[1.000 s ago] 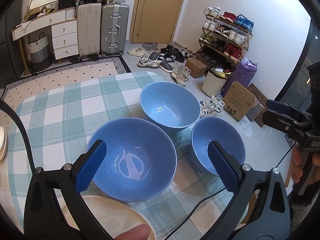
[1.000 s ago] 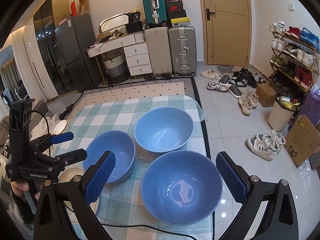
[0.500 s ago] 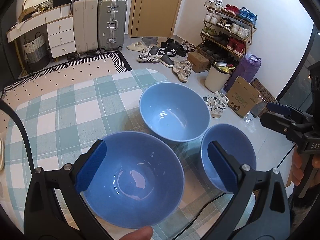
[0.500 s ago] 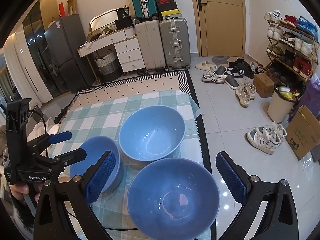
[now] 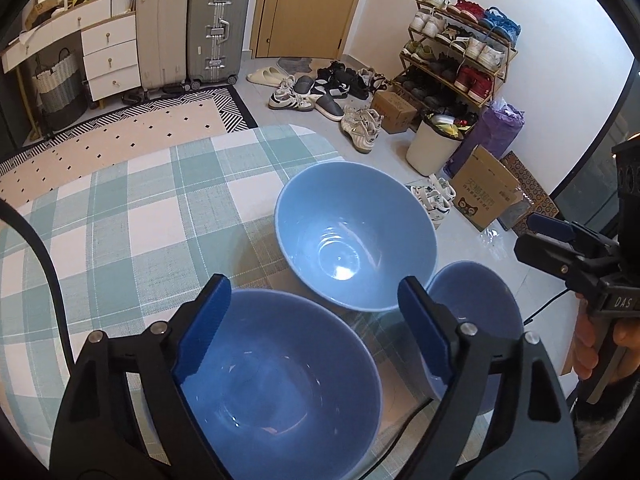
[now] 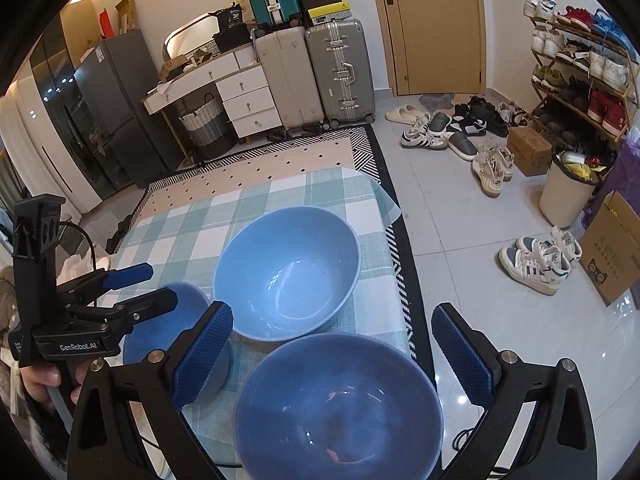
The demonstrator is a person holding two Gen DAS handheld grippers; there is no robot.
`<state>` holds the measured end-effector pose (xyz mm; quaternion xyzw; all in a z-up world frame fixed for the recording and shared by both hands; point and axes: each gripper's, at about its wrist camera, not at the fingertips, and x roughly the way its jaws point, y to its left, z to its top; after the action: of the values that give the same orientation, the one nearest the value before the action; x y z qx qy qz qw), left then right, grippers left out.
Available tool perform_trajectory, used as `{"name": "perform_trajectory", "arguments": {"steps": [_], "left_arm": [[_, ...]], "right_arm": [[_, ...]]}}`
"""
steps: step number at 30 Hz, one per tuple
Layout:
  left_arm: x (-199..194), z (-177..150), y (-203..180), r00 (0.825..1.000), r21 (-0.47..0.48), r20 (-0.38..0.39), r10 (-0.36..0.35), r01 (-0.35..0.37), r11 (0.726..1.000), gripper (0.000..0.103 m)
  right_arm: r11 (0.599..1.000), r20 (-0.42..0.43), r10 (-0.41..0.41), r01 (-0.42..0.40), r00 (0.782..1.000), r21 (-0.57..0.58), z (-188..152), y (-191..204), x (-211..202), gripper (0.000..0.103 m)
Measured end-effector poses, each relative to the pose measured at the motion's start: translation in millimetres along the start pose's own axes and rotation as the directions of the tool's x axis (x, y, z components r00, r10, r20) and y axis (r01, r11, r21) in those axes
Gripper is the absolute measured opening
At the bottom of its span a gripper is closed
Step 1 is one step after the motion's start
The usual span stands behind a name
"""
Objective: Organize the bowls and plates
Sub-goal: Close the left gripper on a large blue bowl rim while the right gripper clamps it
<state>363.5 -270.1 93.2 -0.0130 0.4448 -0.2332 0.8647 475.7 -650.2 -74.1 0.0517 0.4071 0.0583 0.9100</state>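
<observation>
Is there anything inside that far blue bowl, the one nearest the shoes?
The far blue bowl looks empty: only bright light reflections show on its glossy bottom. It sits on the checked tablecloth; what lies beneath the bowl is covered.

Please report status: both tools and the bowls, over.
Left tool open, jaws just closing above left bowl, nothing between them. Right tool open above right bowl. Third bowl behind, nothing blocking.

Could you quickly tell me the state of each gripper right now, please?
Left gripper: open, jaws just closing a little, holding nothing, above a blue bowl.
Right gripper: open, holding nothing.
</observation>
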Motion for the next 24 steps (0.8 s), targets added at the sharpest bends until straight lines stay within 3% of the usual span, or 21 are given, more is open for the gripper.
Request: {"name": "perform_trajectory", "arguments": {"steps": [2, 15, 24], "left_arm": [[10, 3, 2, 1.0, -0.002, -0.014, 0.006, -0.006, 1.0, 0.076], [58, 17, 13, 0.998, -0.017, -0.062, 0.02, -0.021, 1.0, 0.071], [91, 20, 18, 0.994, -0.013, -0.106, 0.035, -0.037, 0.999, 0.059]], "right_arm": [[1.0, -0.006, 0.001, -0.001, 1.0, 0.003, 3, -1, 7, 0.102], [1.0, -0.08, 0.008, -0.006, 0.997, 0.024, 13, -12, 56, 0.084], [0.999, -0.141, 0.018, -0.013, 0.99, 0.033, 14, -18, 94, 0.074]]}}
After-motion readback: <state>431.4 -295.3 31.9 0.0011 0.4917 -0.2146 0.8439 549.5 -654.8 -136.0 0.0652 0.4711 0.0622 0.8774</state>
